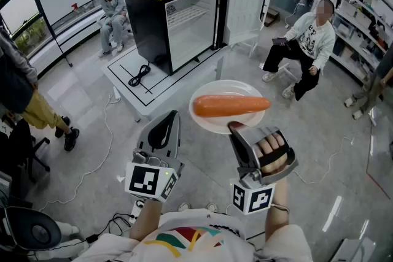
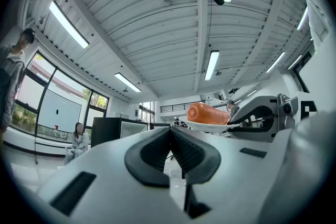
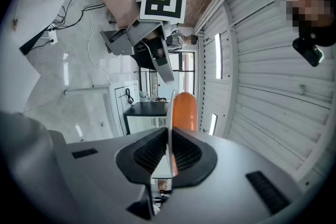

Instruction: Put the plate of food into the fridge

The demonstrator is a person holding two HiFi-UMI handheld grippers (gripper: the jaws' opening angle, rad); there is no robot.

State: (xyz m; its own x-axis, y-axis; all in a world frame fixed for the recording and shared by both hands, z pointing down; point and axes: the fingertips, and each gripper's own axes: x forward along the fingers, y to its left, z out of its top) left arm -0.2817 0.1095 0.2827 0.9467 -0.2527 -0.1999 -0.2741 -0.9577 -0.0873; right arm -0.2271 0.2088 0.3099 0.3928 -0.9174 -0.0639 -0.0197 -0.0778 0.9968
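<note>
A bright hall with a pale polished floor holds a low white tabletop, and on it stands a boxy black fridge. Its door is swung wide open, showing a white inside with a wire shelf. A coiled black cable lies on the tabletop just in front of the fridge. One seated person is to the left of the fridge and another is to its right.

The round white plate is up in the air in front of the fridge's open side, clear of the tabletop and on the wearer's side of it. It carries one long, smooth orange piece of food shaped like a carrot. The food lies crosswise, and its tapered end reaches just past the rim.

The right gripper is on the side of the plate away from the fridge. Its ribbed black fingers are clamped on the plate's thin rim, which runs edge-on between them. The left gripper is also in front of the fridge. Its fingers are pressed together with nothing between them.
</note>
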